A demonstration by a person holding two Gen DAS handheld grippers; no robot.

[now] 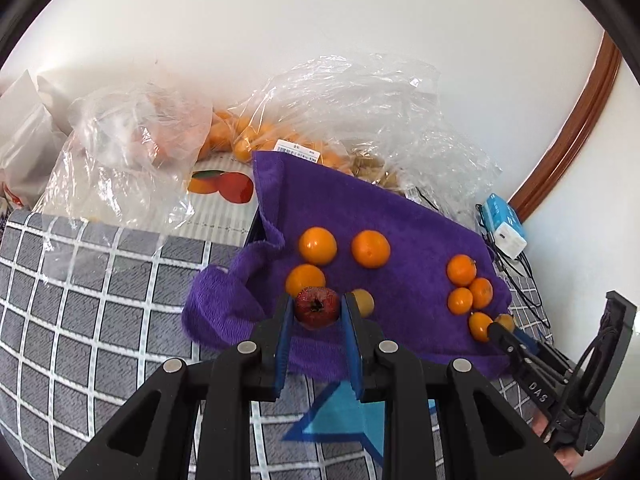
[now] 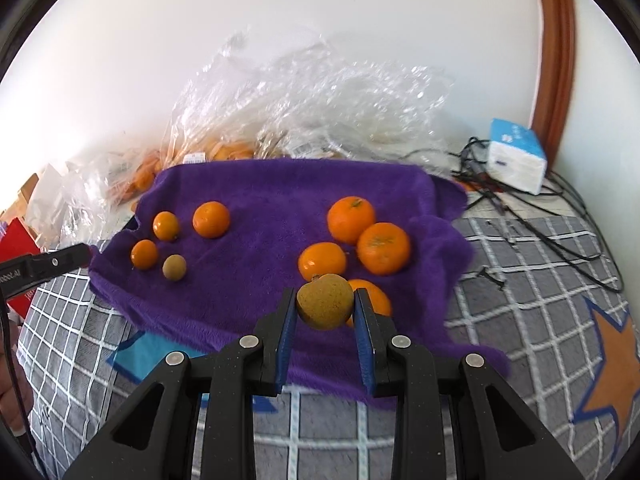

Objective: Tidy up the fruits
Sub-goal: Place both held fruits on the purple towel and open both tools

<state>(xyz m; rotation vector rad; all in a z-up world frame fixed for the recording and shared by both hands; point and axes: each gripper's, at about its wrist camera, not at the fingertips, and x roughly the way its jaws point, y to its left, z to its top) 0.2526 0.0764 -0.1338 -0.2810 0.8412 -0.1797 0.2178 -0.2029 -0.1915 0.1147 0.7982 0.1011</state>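
Note:
A purple towel lies on a grey checked cloth. My left gripper is shut on a small red fruit over the towel's near left part, next to three oranges and a tan longan. My right gripper is shut on a tan longan just above the towel's near right part, beside several oranges. The right gripper also shows in the left wrist view. The left group shows in the right wrist view as three oranges and a longan.
Clear plastic bags with more oranges lie behind the towel by the white wall. A blue-white box and black cables sit at the right. A red box is at the left edge.

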